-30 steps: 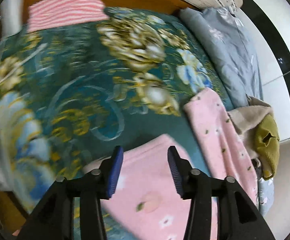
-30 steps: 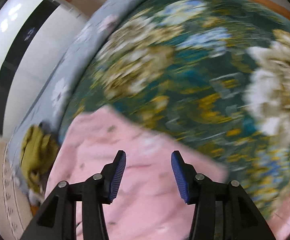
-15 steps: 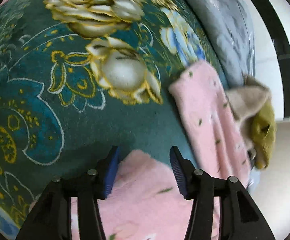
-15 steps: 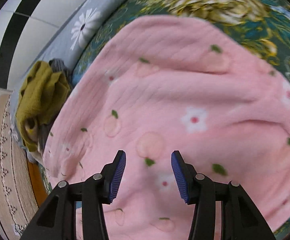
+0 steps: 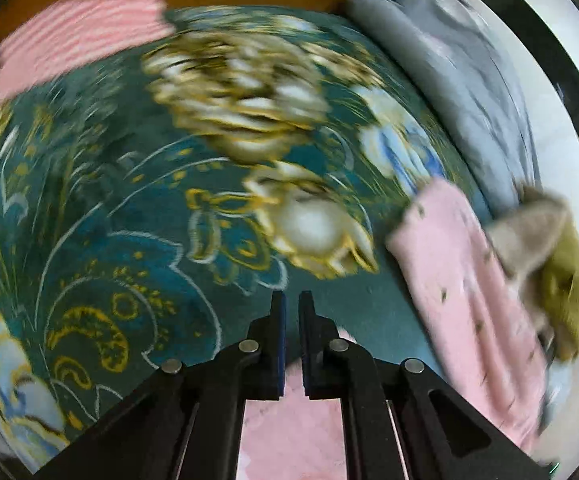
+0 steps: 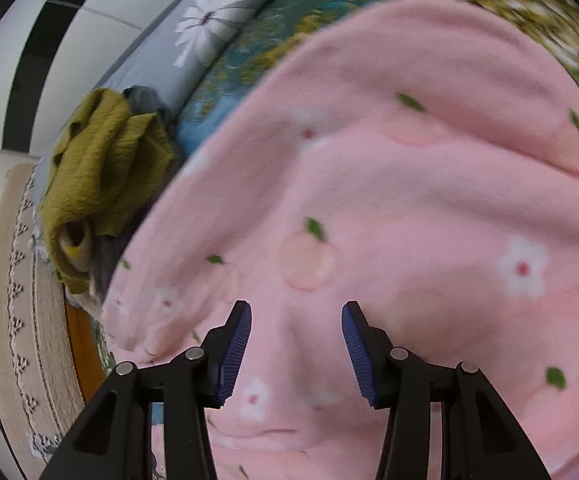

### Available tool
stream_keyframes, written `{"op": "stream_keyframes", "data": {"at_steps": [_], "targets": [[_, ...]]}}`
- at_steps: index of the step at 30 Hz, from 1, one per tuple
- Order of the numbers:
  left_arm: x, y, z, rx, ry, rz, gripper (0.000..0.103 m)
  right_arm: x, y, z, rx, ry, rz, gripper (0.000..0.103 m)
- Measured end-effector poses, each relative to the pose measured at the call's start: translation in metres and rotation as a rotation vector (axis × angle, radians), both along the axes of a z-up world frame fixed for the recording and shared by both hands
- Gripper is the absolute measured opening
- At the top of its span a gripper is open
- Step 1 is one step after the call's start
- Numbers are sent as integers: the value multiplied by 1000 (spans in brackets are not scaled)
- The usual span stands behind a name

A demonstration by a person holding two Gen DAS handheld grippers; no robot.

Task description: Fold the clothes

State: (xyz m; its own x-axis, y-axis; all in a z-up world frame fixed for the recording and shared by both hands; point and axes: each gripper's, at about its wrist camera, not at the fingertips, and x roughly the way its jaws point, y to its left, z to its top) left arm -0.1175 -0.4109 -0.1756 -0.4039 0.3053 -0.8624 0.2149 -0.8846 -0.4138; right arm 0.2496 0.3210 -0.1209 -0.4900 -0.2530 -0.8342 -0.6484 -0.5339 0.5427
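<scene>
A pink fleece garment [image 6: 409,200] printed with peaches and flowers lies spread on a dark green floral blanket [image 5: 129,220]. In the left wrist view its near edge [image 5: 289,432] runs up between the fingers, and another part [image 5: 469,300] lies to the right. My left gripper [image 5: 291,300] is closing to a narrow slit, with the pink edge pinched low between the pads and the tips reaching past it over the blanket. My right gripper [image 6: 296,312] hangs open just above the pink garment, nothing between its pads.
An olive garment [image 6: 101,176] and a beige one [image 5: 529,232] are heaped at the bed's edge beside a grey-blue flowered quilt [image 5: 461,72]. A pink striped folded piece [image 5: 77,40] lies at the far end. A patterned rug [image 6: 13,320] covers the floor.
My left gripper went from half open to nearly shut on the pink edge and drew back over the blanket. The right gripper swept over the pink garment and came lower, still open.
</scene>
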Motion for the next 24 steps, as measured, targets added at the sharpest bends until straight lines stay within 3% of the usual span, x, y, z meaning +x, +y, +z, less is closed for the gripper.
{"op": "stream_keyframes", "data": {"at_steps": [3, 6, 8, 11, 13, 17, 24], "targets": [[-1, -9, 3, 54, -4, 79, 6, -18, -7, 8, 2, 33, 9, 51], [-20, 10, 12, 115, -9, 67, 20, -44, -15, 8, -21, 58, -10, 52], [-40, 34, 16, 199, -23, 47, 43, -60, -17, 6, -66, 72, -69, 60], [-80, 84, 19, 319, -58, 6, 51, -84, -19, 3, -116, 78, -154, 61], [-106, 123, 17, 327, -102, -17, 51, -98, -20, 5, -95, 55, -194, 61], [-142, 191, 5, 300, -178, -69, 51, -123, -15, 14, -6, -24, -229, 61], [-171, 267, -28, 41, -336, -160, 51, -155, -5, 3, 110, -278, -226, 61]]}}
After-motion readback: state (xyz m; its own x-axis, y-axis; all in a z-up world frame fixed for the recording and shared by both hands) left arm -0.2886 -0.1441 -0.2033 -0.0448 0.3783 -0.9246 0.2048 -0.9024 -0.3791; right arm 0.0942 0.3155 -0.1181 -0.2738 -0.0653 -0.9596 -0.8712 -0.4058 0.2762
